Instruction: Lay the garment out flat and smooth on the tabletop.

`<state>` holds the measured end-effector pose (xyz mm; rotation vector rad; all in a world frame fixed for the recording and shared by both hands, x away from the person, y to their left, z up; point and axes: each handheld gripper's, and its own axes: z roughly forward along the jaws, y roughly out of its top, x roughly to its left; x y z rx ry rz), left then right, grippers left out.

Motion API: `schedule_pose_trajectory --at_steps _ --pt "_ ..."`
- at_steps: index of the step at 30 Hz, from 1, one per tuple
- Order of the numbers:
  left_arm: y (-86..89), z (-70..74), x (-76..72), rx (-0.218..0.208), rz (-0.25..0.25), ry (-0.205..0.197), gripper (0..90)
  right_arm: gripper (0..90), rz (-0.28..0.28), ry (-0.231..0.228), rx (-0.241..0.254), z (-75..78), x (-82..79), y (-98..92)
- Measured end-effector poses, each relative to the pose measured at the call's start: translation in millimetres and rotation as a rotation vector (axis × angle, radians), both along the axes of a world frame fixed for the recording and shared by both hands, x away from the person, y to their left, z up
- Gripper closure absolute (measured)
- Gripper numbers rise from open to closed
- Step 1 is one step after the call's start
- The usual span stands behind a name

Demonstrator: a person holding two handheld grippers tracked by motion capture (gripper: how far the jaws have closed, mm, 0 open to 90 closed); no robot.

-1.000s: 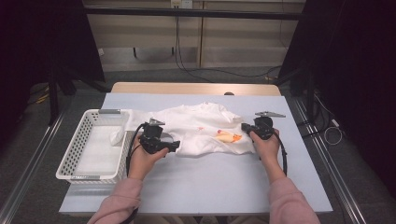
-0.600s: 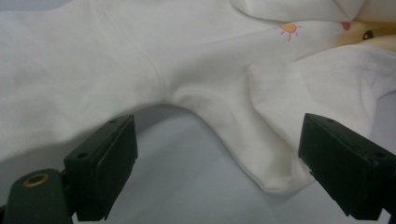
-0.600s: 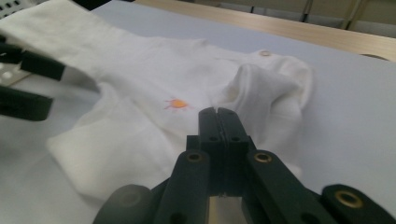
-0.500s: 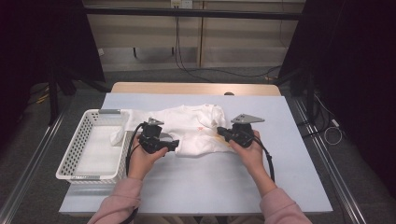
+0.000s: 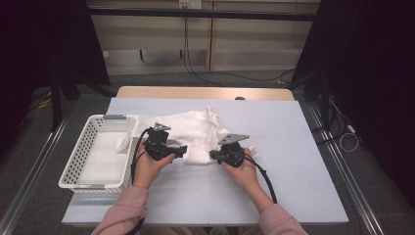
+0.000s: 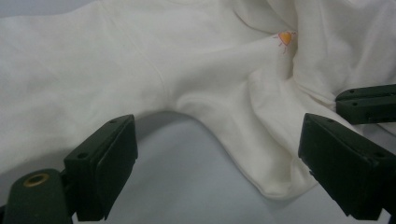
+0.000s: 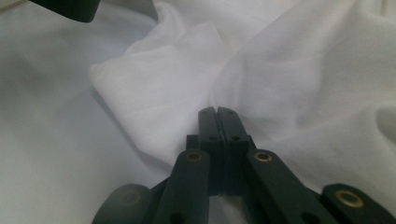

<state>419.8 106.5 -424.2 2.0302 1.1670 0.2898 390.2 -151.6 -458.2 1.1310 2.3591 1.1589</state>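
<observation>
Dark curtains frame your pale blue bench (image 5: pixel 293 161) from the high view, with a white basket (image 5: pixel 80 152) at its left edge. A white garment (image 5: pixel 195 134) lies crumpled across the middle, one end spilling into the basket. Your left tool (image 5: pixel 182 151) sits at the cloth's near edge, your right tool (image 5: pixel 212 155) just beside it, both touching fabric.

Over to the left gripper view: your jaws stand wide apart, nothing between the pads but bare bench and a fold of garment (image 6: pixel 201 84), a small orange sun print (image 6: pixel 285 37) showing up top.

Right gripper view now: your jaws are pressed fully together, tips against the garment (image 7: pixel 303 93); whether cloth is pinched between them, you can't tell.
</observation>
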Motion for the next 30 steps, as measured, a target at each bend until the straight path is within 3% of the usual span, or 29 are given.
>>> schedule_pose_trajectory --at_steps 4,7,8,9,12,13,15,16,20,21,26,30 --pt "0.2 0.0 -0.2 0.0 0.007 -0.001 12.0 86.6 -0.004 0.015 0.018 0.6 -0.1 -2.2" --pt "0.6 0.9 0.0 0.004 -0.006 -0.006 12.0 74.6 -0.009 0.013 0.041 5.7 -0.6 -4.9" --pt "0.6 0.9 0.0 0.004 -0.006 -0.006 12.0 74.6 -0.009 0.013 0.041 5.7 -0.6 -4.9" --pt "0.2 1.1 -0.3 -0.002 0.0 -0.008 12.0 66.0 -0.01 0.017 0.052 11.0 -1.5 -8.7" --pt "-0.2 0.9 -0.4 -0.001 -0.001 -0.006 12.0 63.1 -0.007 0.004 0.062 17.5 -2.6 -14.4" --pt "-0.4 0.2 0.1 0.005 -0.004 -0.01 12.0 55.4 -0.021 -0.009 0.064 26.0 -4.1 -21.9" --pt "-1.0 0.2 -0.4 0.003 -0.002 -0.005 12.0 55.3 -0.026 -0.019 0.061 30.4 -4.5 -26.5" --pt "-1.2 0.4 -0.3 0.007 -0.01 -0.008 12.0 48.8 -0.052 -0.04 0.049 39.0 -3.6 -37.0" --pt "-2.0 1.5 -1.0 0.012 -0.01 -0.008 12.0 43.8 -0.106 -0.058 0.066 50.1 -0.2 -55.3" --pt "-2.1 1.3 -0.6 0.007 -0.01 -0.009 12.0 39.3 -0.149 -0.073 0.053 54.5 4.4 -67.1" --pt "-2.1 -0.5 0.4 0.006 -0.007 -0.008 12.0 36.9 -0.221 -0.054 0.055 57.0 18.0 -91.2" --pt "-0.7 0.2 0.5 0.008 -0.011 -0.013 12.0 37.0 -0.245 -0.024 0.056 52.2 22.7 -98.5"
